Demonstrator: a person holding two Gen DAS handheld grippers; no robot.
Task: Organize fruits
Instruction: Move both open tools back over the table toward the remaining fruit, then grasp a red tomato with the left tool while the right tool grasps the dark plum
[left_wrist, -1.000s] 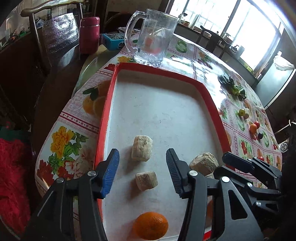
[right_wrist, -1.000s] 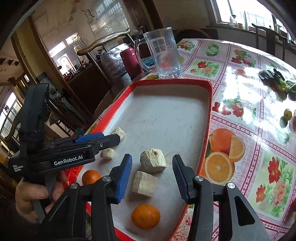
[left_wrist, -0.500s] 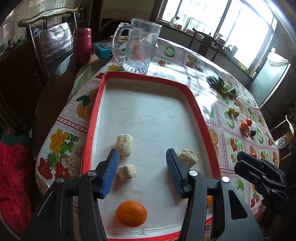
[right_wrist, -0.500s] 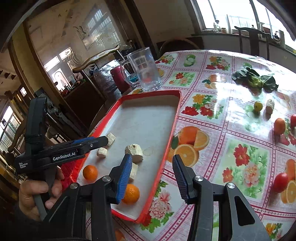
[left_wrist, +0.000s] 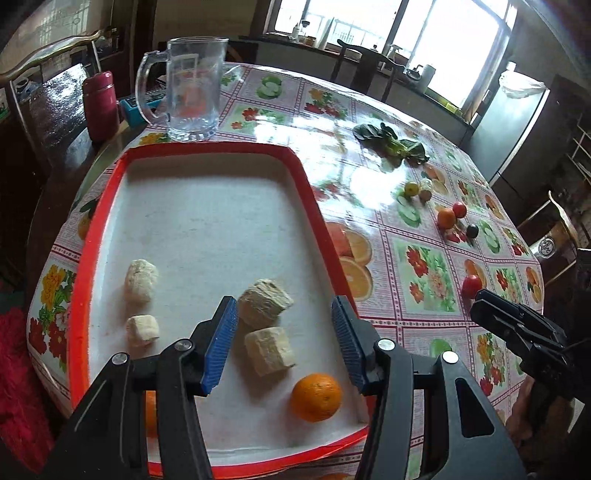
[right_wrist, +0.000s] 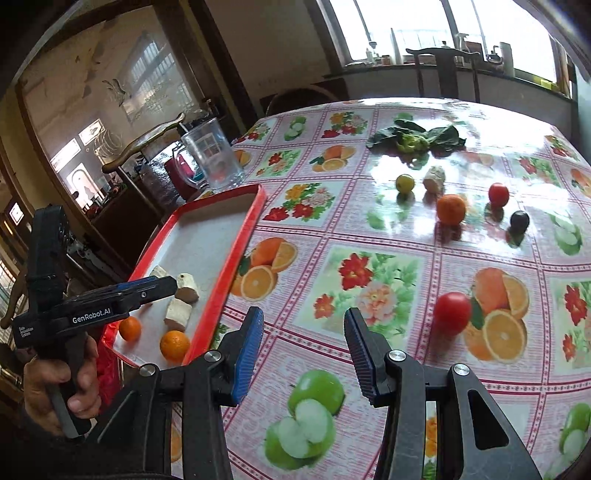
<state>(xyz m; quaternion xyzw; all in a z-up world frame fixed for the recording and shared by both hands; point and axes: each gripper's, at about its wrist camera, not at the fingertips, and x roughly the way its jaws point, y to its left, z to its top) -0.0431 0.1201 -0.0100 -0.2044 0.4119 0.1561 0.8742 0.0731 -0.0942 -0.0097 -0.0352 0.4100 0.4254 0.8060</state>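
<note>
Left tongs (left_wrist: 283, 341): released, nothing gripped, held over the near end of the red-rimmed tray (left_wrist: 314, 199). Right tongs (right_wrist: 303, 350): released, empty, held over the flowered tabletop (right_wrist: 369, 229). In the tray are counted four pale chunks (left_wrist: 264, 302) and two oranges (left_wrist: 316, 397), one half hidden behind the left tongs. Loose on the tabletop: one orange (right_wrist: 450, 209), two tomatoes (right_wrist: 452, 312), one green fruit (right_wrist: 405, 183), one dark fruit (right_wrist: 519, 220), one pale piece (right_wrist: 434, 177), hard to identify.

Both tongs point downward, jaws parted and empty. A hand (right_wrist: 61, 384) grips the left tongs (left_wrist: 283, 341). The right tongs (right_wrist: 303, 353) hover alongside.
</note>
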